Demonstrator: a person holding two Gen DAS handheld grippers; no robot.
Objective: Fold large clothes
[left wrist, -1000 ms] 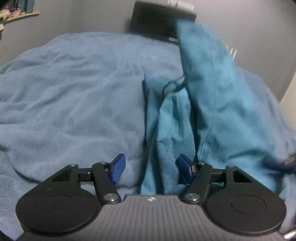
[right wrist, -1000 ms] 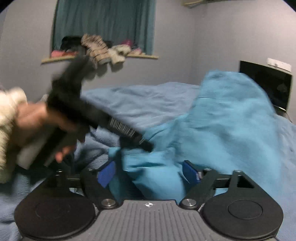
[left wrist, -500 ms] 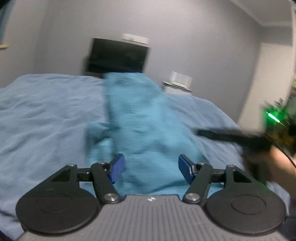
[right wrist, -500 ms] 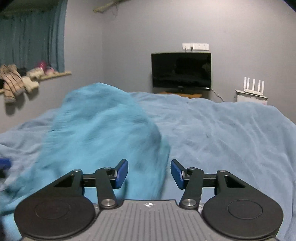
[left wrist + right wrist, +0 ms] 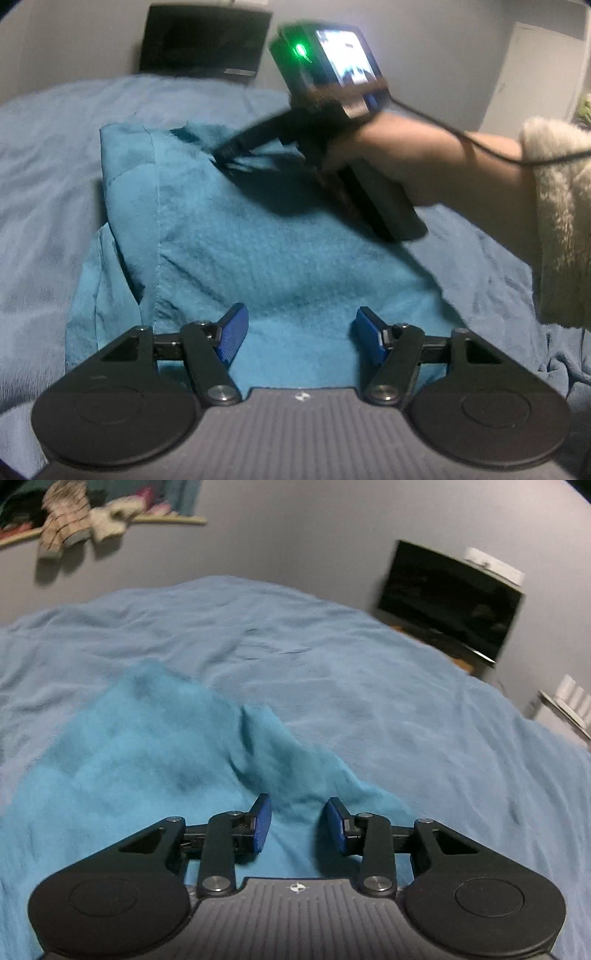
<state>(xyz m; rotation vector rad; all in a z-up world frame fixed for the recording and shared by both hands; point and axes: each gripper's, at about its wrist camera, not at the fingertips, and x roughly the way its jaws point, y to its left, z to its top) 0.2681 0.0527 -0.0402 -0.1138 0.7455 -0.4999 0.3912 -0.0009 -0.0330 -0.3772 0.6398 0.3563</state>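
- Left wrist view: the left gripper sits close over the teal garment, jaws wide apart and holding nothing.
- A second ago the cloth was lifted high. Now it lies down on the blue blanket, so one fold looks done.
- Farther off, the right gripper touches the far cloth edge; in its own view the jaws are partly apart and empty.
- The garment looks soft, bumpy and doubled over.
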